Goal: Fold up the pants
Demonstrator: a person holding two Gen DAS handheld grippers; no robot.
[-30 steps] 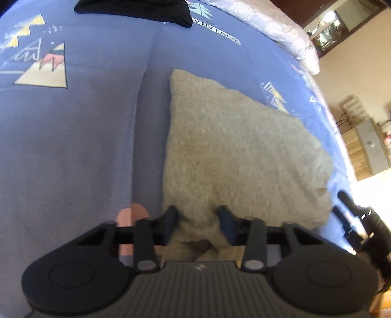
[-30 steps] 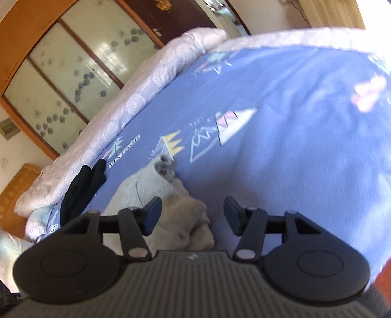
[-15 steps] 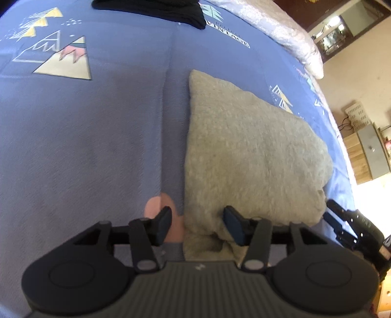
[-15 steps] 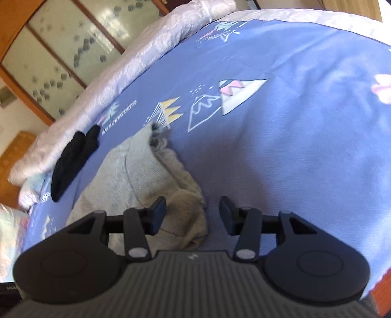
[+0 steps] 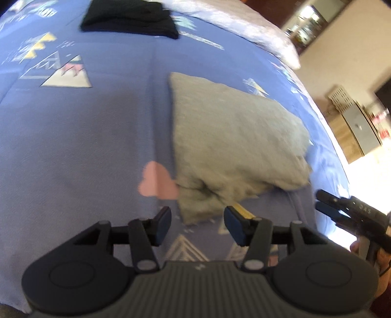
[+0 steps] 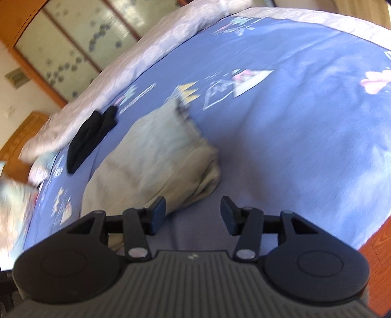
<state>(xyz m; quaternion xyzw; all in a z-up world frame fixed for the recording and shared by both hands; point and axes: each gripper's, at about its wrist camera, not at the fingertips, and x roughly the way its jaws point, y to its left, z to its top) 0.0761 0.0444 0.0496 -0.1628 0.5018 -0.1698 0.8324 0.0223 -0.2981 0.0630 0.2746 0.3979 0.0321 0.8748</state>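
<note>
A blue bedspread with printed triangle patterns [image 5: 73, 146] covers the bed. A folded black cloth [image 5: 129, 19] lies near its pale quilted edge [image 6: 151, 49]. A wooden cabinet [image 5: 361, 132] stands beyond.

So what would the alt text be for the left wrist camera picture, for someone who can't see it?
Folded grey pants lie on a blue patterned bedspread, just ahead of the open, empty left gripper, whose jaws have just opened. A folded black garment lies at the far end of the bed, and the right gripper pokes in from the right edge.
</note>
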